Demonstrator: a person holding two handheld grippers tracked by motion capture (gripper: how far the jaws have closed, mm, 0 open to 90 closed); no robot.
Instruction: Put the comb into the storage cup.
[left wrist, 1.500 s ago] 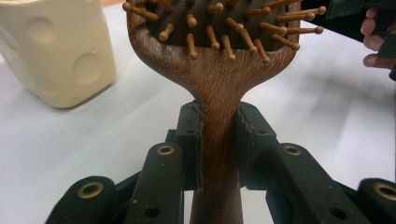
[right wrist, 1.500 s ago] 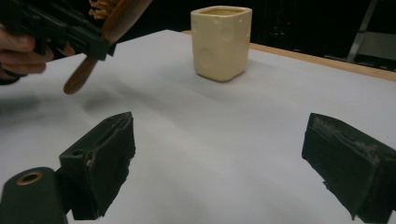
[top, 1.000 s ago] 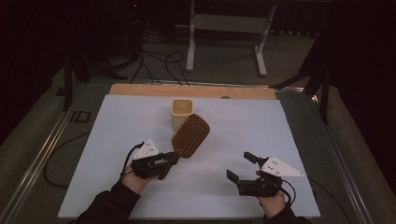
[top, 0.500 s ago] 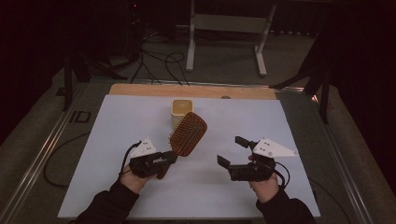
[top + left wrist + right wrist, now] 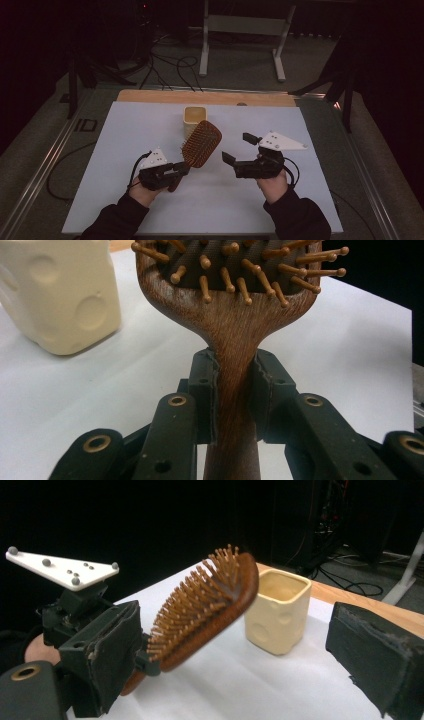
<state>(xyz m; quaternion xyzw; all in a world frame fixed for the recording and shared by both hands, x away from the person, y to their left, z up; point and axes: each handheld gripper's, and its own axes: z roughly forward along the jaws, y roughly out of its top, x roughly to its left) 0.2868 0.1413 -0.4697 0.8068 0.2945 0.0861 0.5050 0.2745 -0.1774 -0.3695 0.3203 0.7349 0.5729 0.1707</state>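
A wooden paddle hairbrush point(image 5: 201, 143) is held up off the white sheet, its head tilted up and to the right, bristles facing the person. My left gripper point(image 5: 175, 172) is shut on its handle. In the left gripper view the jaws clamp the handle of the brush point(image 5: 235, 330) from both sides, at my left gripper point(image 5: 234, 390). A cream square cup point(image 5: 194, 118) with dimpled sides stands just behind the brush head. My right gripper point(image 5: 238, 148) stands open to the right of the brush, jaws pointed left at it. In the right gripper view the brush point(image 5: 210, 605) and cup point(image 5: 277, 612) lie between the wide-apart jaws.
The table is covered by a white sheet point(image 5: 125, 150) with a wooden strip point(image 5: 150, 96) along its far edge. A metal stand point(image 5: 240, 30) and cables point(image 5: 165, 65) lie on the floor beyond. A metal rail point(image 5: 40, 165) runs along the left side.
My right gripper has moved forward and to the left, closer to the brush head. The left gripper and the brush have barely shifted.
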